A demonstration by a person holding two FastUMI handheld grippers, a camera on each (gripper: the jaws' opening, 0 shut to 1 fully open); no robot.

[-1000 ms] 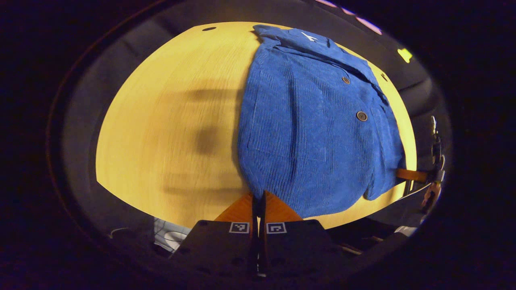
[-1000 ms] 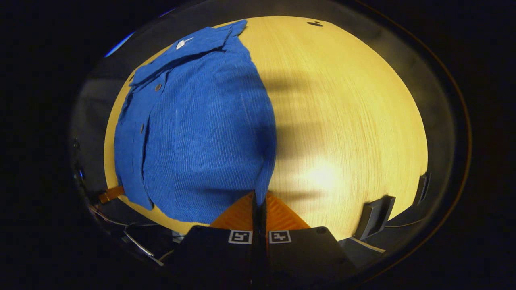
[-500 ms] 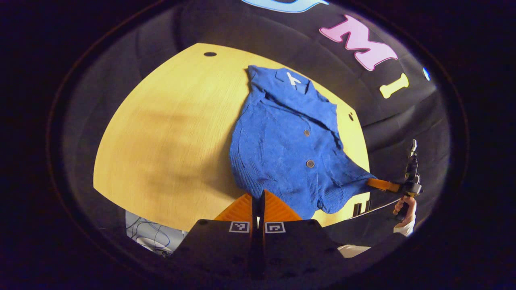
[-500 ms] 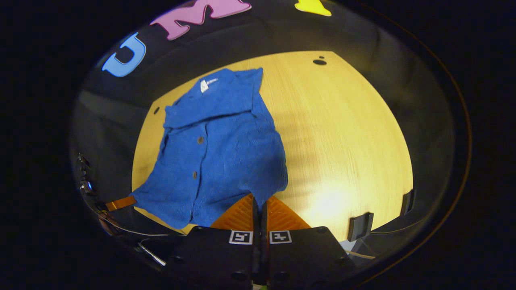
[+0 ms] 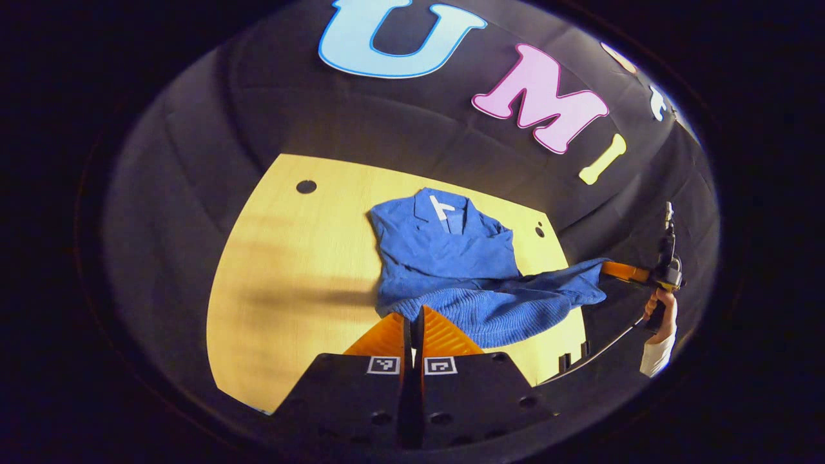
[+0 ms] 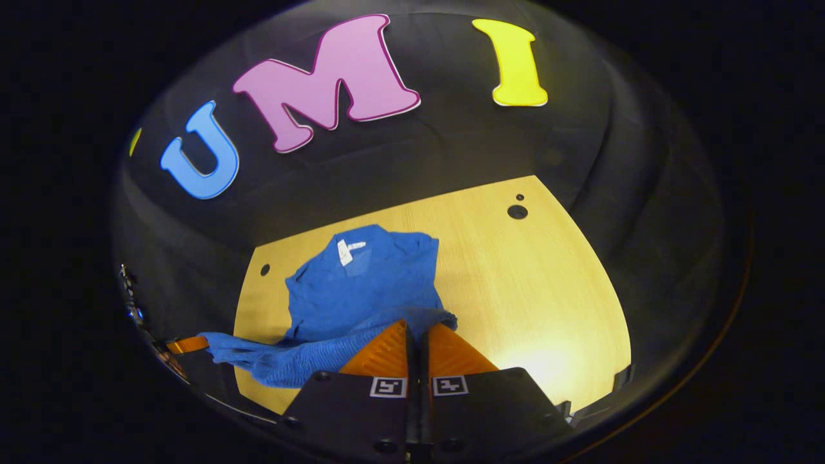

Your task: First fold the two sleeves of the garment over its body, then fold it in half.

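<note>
Left gripper point(image 5: 413, 316): your fingers pinch the shirt's point(image 5: 451, 258) hem, bottom centre.
Right gripper point(image 6: 416, 330): yours is clamped on the hem's other corner.
Shirt: collar on table point(image 5: 290, 258), hem lifted, frame centre.

Blue ribbed shirt point(image 5: 451, 258) with collar flat at far side of tabletop point(image 5: 290, 270), white tag up; near hem point(image 6: 303, 361) lifted off the wood, stretched taut, draped over body.
</note>
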